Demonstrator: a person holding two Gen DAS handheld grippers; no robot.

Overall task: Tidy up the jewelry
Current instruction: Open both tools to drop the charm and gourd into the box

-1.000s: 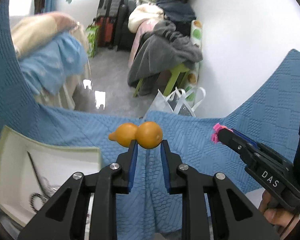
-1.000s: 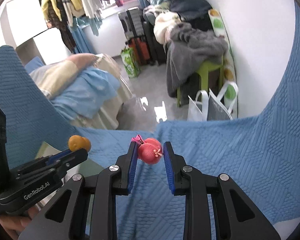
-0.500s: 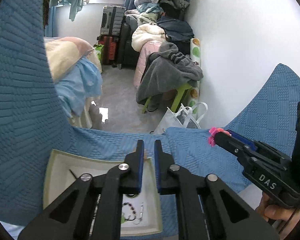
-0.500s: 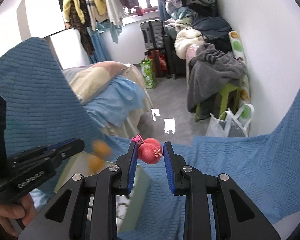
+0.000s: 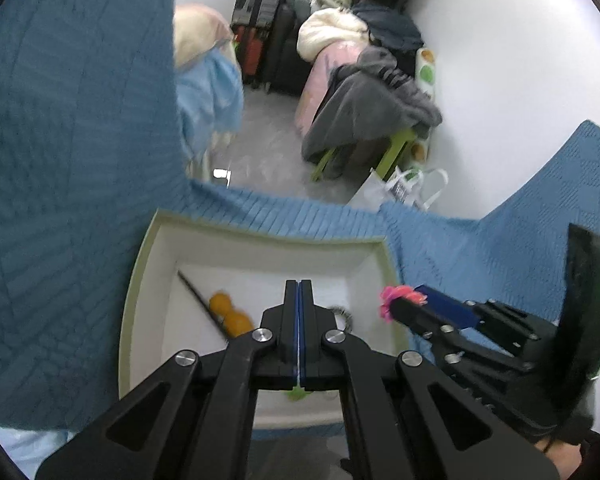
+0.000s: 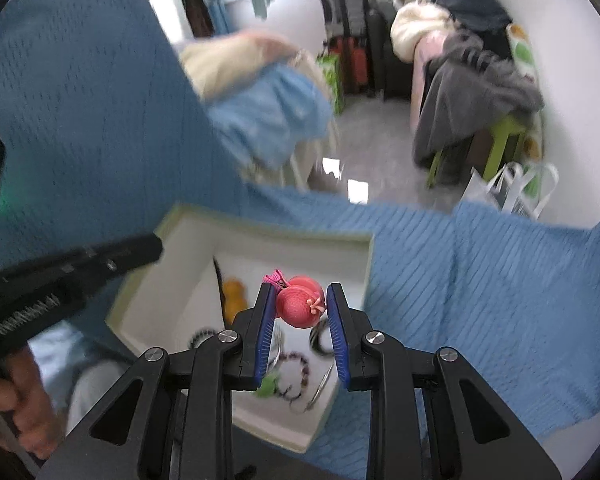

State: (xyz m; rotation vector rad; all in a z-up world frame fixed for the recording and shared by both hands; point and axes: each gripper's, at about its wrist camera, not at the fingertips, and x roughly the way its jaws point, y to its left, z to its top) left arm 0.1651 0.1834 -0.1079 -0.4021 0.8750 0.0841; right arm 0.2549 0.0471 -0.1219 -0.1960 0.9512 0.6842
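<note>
A white box [image 5: 260, 248] with a pale green rim sits on the blue quilted cloth. In it lie an orange gourd charm [image 5: 230, 314], a dark hair stick [image 5: 198, 298] and several bracelets [image 6: 296, 364]. My left gripper [image 5: 299, 292] is shut and empty above the box. My right gripper [image 6: 299, 308] is shut on a pink gourd charm [image 6: 300, 306] with a pink tassel, held over the box's right part [image 6: 352, 248]. The right gripper shows in the left wrist view [image 5: 404, 306], and the left gripper shows in the right wrist view [image 6: 148, 246].
The blue cloth [image 6: 480, 280] covers the surface around the box. Beyond its edge the floor holds a bed with blue bedding [image 6: 268, 120], a green stool piled with grey clothes [image 5: 372, 116], suitcases [image 5: 260, 20] and a white bag [image 5: 404, 188].
The left gripper let go of the orange gourd, which dropped into the box, then shut empty. Both grippers moved over the box. The right still holds the pink gourd.
</note>
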